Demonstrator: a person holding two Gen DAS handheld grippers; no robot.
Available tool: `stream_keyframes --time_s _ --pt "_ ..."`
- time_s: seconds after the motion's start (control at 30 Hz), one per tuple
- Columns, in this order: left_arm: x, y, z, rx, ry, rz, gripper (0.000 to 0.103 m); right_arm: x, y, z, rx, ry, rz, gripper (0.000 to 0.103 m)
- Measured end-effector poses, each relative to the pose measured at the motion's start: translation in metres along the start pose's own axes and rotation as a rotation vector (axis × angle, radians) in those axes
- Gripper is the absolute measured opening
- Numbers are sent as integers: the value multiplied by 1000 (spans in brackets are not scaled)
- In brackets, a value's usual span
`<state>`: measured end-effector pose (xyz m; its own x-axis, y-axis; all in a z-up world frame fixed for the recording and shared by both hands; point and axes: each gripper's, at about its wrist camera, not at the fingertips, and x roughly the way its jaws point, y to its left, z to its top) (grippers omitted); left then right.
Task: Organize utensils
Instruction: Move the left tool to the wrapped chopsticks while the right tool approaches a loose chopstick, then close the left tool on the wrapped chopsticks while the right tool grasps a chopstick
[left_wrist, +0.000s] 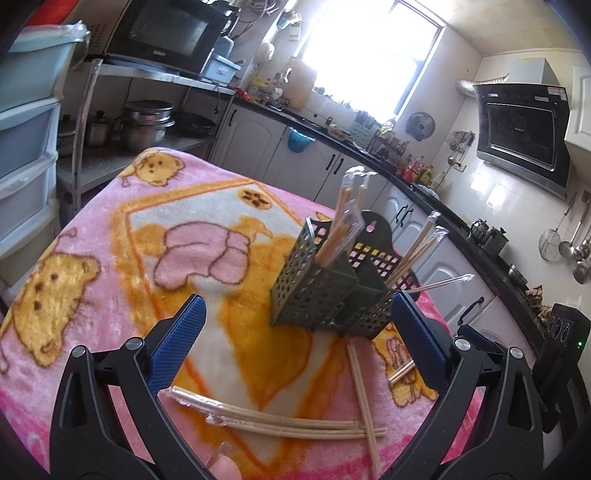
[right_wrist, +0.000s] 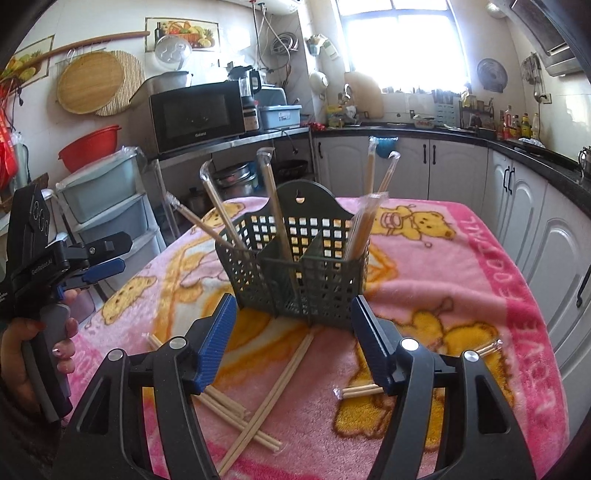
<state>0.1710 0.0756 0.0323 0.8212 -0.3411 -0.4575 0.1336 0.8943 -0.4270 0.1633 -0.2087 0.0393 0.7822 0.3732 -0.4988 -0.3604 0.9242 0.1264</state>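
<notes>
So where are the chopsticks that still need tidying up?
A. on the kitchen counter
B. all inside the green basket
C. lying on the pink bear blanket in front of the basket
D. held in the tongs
C. Several loose chopsticks lie crossed on the blanket in front of the basket, while both the right tongs and left tongs are open and hold nothing.

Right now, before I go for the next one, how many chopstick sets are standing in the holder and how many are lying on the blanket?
Chopstick sets standing in the green holder: 6
Chopstick sets lying on the blanket: 4 (they overlap, so this is approximate)
Total: 10
</notes>
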Motion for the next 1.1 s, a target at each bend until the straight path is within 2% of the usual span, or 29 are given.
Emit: stream_keyframes --time_s 0.47,0.77,0.93,0.97,1.03,1.1 --pt "-2 32 -25 -47 56 79 93 23 12 -15 -24 75 22 62" --pt "3 56 -52 -84 146 119 93 46 18 -25 -35 147 40 62" --pt "8 71 -65 -151 192 81 92 62 13 -28 -15 189 29 62" --pt "10 72 -67 -162 198 79 91 65 13 -28 -12 193 27 62" --pt "15 75 -70 -179 216 69 81 71 10 -28 -6 206 20 62" --pt "20 77 -72 -202 233 54 75 79 7 -30 0 224 9 62"
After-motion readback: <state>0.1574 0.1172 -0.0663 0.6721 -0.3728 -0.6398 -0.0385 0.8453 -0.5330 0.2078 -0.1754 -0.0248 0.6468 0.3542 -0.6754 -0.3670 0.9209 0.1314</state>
